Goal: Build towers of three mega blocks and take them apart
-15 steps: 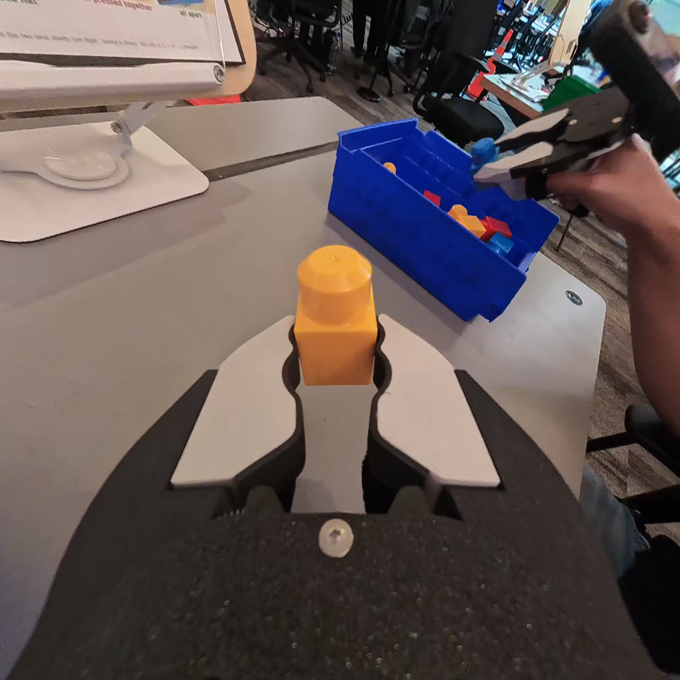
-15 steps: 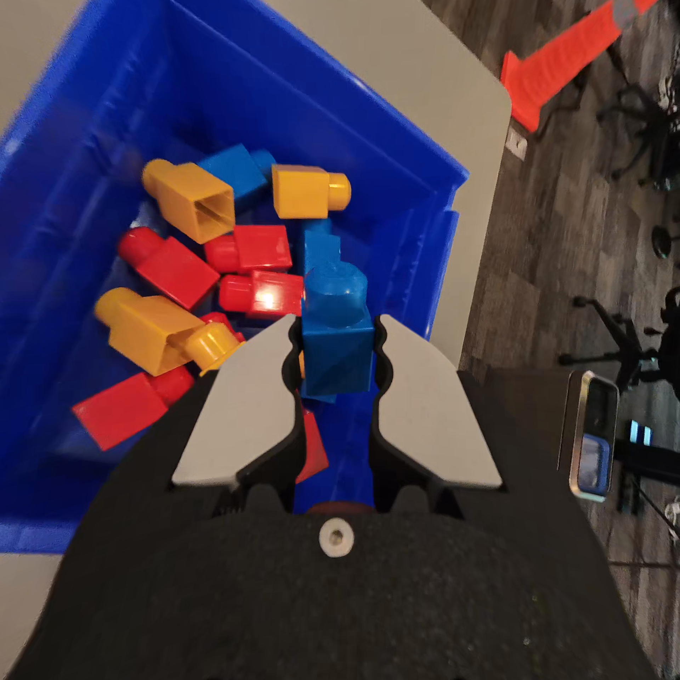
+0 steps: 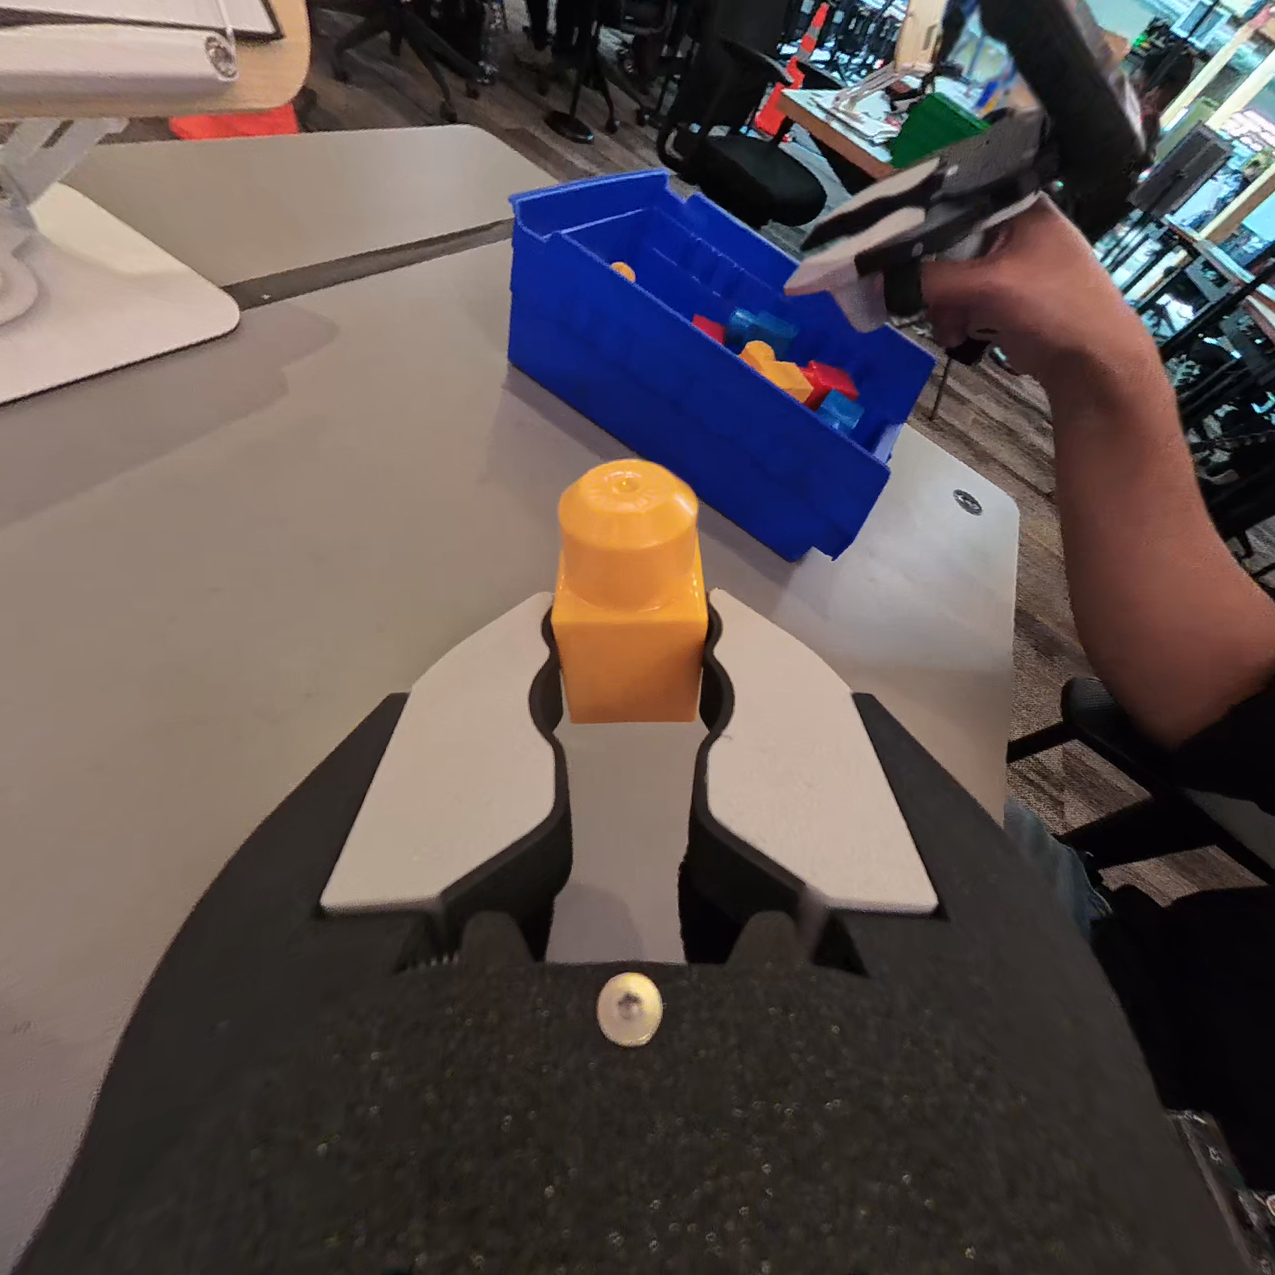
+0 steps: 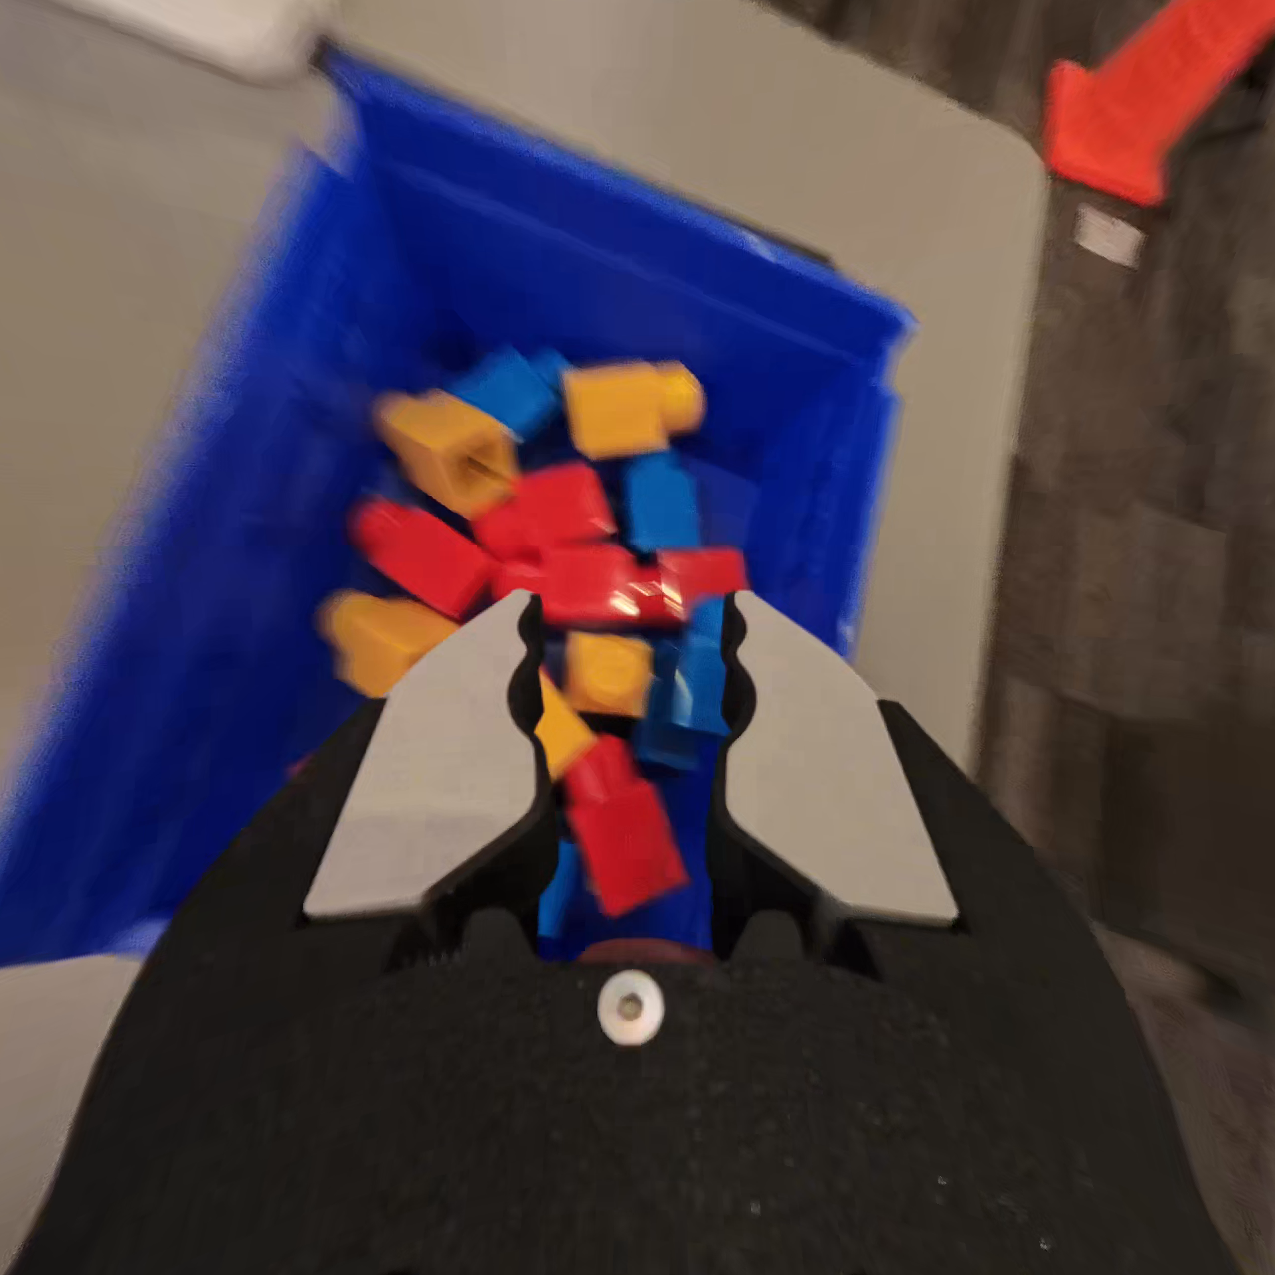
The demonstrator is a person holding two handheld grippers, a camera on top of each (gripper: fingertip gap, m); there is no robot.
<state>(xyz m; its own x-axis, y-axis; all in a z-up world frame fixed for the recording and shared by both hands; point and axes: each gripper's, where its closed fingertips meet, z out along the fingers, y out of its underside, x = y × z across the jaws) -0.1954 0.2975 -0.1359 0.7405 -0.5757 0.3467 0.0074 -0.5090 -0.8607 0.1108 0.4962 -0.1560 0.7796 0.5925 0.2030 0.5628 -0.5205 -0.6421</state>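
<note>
Close up in the left wrist view, the left gripper (image 3: 629, 655) squeezes one orange block (image 3: 629, 607) by its square body, with the round knob pointing up, just above the grey table (image 3: 276, 552). Nothing sits on top of this block, so no tower stands yet, or one is already taken apart; I cannot tell which. Farther off, at about 1 o'clock, is the blue bin (image 3: 690, 414) on the table, with a heap of red, blue and orange blocks (image 4: 552, 538) inside. Up at 2 o'clock a hand (image 3: 1021, 303) holds the right gripper (image 3: 838, 276) over the bin. In its own blurry view, the right gripper (image 4: 628, 621) has its fingers apart and grips nothing; the loose blocks lie below the gap. I think two more blocks must go on the orange one to make a tower of three, and then it must come apart again. Far back at 11 o'clock is a white stand (image 3: 103, 290). On the floor lies an orange cone (image 4: 1159, 103). I see no writing or brand that can be read; the knob has faint raised marks, too small to make out.
</note>
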